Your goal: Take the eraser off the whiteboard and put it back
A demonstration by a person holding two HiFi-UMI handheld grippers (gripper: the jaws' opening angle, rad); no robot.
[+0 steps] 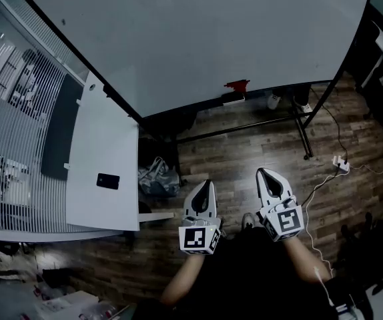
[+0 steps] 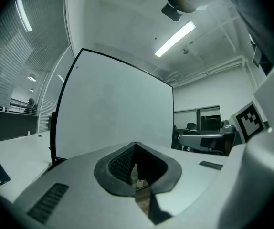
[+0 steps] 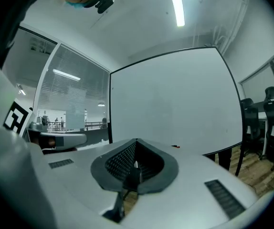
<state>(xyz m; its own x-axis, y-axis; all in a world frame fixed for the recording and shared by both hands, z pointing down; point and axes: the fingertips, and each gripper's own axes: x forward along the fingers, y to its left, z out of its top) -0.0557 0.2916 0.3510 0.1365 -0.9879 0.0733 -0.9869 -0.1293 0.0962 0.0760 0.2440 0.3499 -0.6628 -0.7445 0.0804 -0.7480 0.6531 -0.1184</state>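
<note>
- Eraser (image 1: 237, 85), red, sits at the lower edge of the whiteboard (image 1: 198, 32), well apart from both grippers.
- Left gripper (image 1: 205, 185) is held level close to the person's body and points toward the board; its jaws are pressed together with nothing between them.
- Right gripper (image 1: 265, 173) is beside it, also level and aimed at the board, its jaws clenched and empty.
- Both forearms reach forward over the wood floor (image 1: 245, 152).
- White desk (image 1: 101, 145) stands to the left.

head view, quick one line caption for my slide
Left gripper and right gripper, both shut and empty, face the whiteboard, its red eraser at the lower edge.
</note>
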